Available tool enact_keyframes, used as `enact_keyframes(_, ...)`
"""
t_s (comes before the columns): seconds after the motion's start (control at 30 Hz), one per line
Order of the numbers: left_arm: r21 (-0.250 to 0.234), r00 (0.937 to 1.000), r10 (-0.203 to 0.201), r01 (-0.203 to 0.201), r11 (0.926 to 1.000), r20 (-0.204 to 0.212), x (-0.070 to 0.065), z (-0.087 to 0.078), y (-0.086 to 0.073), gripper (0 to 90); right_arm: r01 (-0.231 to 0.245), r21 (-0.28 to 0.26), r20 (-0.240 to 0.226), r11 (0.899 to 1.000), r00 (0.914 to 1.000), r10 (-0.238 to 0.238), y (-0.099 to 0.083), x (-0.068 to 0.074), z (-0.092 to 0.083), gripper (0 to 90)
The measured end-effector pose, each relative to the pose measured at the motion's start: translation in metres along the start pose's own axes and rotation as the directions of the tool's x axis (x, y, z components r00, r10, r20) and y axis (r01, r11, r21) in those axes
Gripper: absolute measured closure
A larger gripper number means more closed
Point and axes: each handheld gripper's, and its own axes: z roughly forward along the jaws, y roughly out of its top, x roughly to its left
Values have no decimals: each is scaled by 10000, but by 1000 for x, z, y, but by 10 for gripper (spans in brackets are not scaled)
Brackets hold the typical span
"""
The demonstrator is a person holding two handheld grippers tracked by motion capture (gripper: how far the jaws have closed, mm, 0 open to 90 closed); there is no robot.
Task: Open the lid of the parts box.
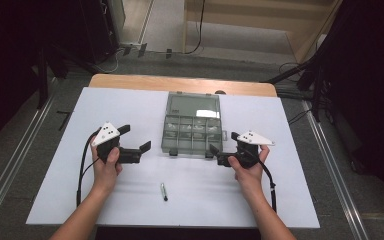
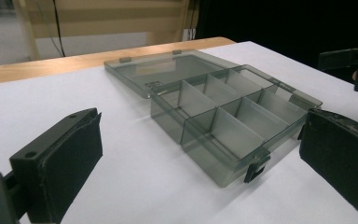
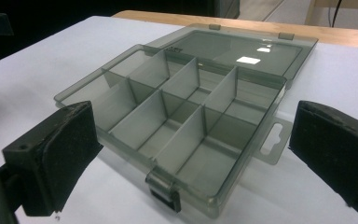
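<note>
A smoky clear compartment box [image 1: 192,131] lies open mid-table, its lid [image 1: 192,105] folded flat on the far side. Its compartments look empty. A small dark metal pin [image 1: 164,191] lies on the white sheet nearer the person. My left gripper [image 1: 136,138] hovers just left of the box, open, holding nothing. My right gripper [image 1: 223,142] hovers at the box's front right corner, open too. In the left gripper view, the box [image 2: 223,116] sits between and beyond my left gripper [image 2: 200,135] jaws. In the right gripper view, the box [image 3: 182,107] sits between my right gripper [image 3: 191,121] jaws, with its front latch [image 3: 165,189] close.
A white sheet [image 1: 130,200] covers the table, with a strip of wooden edge [image 1: 180,82] at the far side. Dark stands and cables stand on the floor around the table. The other gripper [image 2: 354,60] shows at the far right of the left gripper view.
</note>
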Motion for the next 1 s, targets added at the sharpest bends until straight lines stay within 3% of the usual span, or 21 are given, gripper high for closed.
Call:
enact_keyframes(0.5, 37, 9992, -121, 122, 9999, -388, 7, -35, -22, 0, -73, 100, -6, 9999, 10000, 73, -15, 8, -20, 15)
enact_keyframes(0.87, 72, 9971, 92, -87, 9999, -761, 9, -55, -32, 0, 87, 387, -558, 9992, 9984, -65, -17, 21, -22, 0)
enact_keyframes(1.0, 103, 9965, 103, -95, 9999, -831, 9, -62, -37, 0, 64, 459, -537, 9989, 9986, -40, -16, 25, -23, 0)
